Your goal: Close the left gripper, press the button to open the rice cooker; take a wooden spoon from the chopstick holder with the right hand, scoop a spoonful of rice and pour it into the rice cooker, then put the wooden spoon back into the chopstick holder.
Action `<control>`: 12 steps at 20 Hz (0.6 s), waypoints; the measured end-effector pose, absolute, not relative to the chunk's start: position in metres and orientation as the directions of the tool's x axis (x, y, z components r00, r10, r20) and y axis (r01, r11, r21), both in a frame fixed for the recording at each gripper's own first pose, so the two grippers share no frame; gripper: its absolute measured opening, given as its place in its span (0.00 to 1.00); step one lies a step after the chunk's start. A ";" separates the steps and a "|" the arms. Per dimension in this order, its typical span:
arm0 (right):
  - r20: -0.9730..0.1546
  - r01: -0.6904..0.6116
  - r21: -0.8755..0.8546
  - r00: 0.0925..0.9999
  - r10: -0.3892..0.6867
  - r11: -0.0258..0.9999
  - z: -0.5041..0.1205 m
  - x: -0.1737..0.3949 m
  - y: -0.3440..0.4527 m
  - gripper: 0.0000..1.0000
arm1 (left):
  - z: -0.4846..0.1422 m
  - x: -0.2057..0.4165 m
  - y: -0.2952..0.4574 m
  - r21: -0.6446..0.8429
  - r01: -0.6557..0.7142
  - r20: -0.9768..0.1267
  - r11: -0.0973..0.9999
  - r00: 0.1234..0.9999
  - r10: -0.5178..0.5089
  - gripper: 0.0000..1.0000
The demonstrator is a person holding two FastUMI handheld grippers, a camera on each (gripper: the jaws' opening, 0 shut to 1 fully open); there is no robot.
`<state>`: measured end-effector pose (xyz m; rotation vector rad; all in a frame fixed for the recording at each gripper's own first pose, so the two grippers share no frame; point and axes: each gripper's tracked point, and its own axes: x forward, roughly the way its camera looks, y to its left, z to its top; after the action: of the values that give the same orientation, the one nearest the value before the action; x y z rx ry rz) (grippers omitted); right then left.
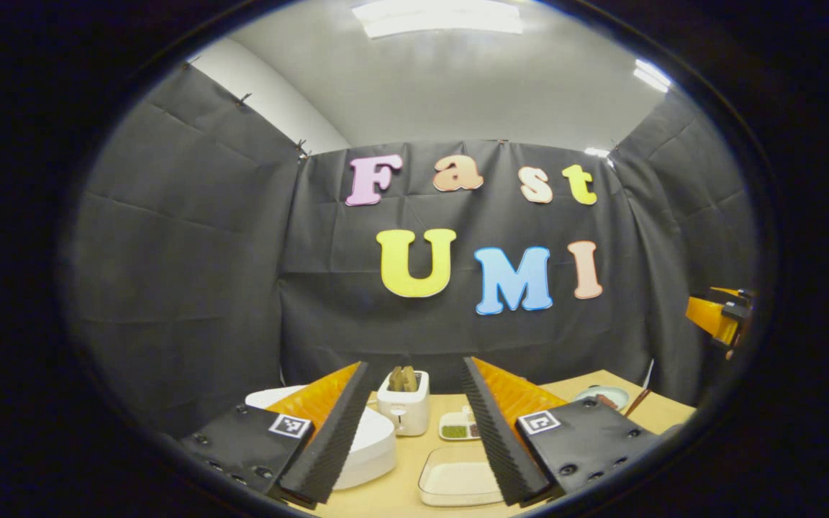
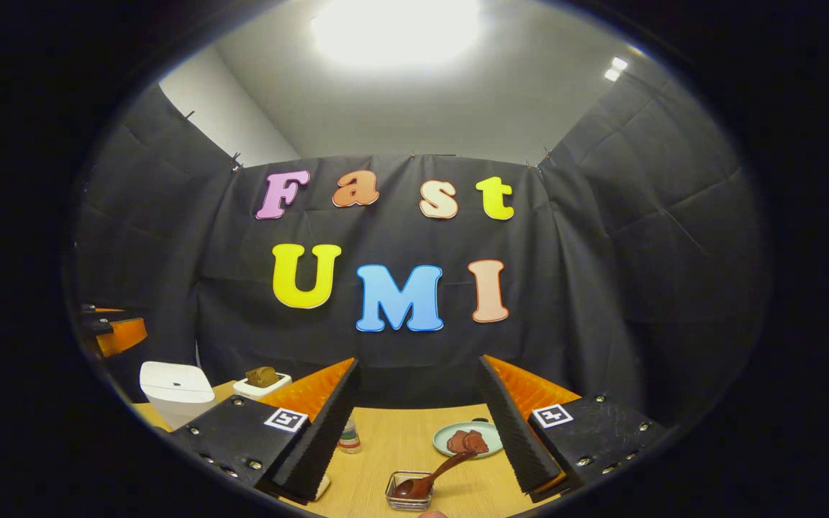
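So from my seat: the wooden spoon [image 2: 435,475] lies tilted, bowl end down in a small clear holder [image 2: 409,492] at the near edge of the bench [image 2: 400,439], handle running up and to the right toward a pale plate [image 2: 450,432] with brownish food on it. The right gripper [image 2: 414,432] hangs above it, fingers spread wide, gripping nothing, and the spoon sits in the gap between them.

In the left gripper view, the left gripper [image 1: 414,432] is also spread wide and empty. The white rice cooker [image 1: 371,446] sits low behind its left finger [image 1: 328,439], lid down. A clear tray of rice [image 1: 458,478] lies between the fingers near the front edge, with a white toaster [image 1: 404,403] farther back. There's bare bench between tray and toaster.
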<state>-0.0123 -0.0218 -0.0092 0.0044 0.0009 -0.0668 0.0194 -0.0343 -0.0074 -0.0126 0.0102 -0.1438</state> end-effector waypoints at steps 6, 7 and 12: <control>-0.019 0.079 0.006 0.997 -0.079 0.997 -0.015 -0.014 -0.021 0.98 | 0.000 0.019 -0.016 -0.009 0.137 0.020 0.990 0.990 -0.137 0.40; -0.020 0.079 0.004 0.997 -0.079 0.997 -0.015 -0.015 -0.019 0.98 | -0.001 0.023 -0.007 0.010 0.120 0.026 0.993 0.992 -0.120 0.26; -0.026 0.072 -0.005 0.997 -0.072 0.997 -0.018 -0.016 -0.007 0.98 | -0.010 0.026 0.003 0.013 0.139 0.006 0.990 0.990 -0.140 0.08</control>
<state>-0.0165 -0.0072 -0.0180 -0.0044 0.0265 -0.0724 0.0258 0.0034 -0.0096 0.0127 -0.0072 -0.1399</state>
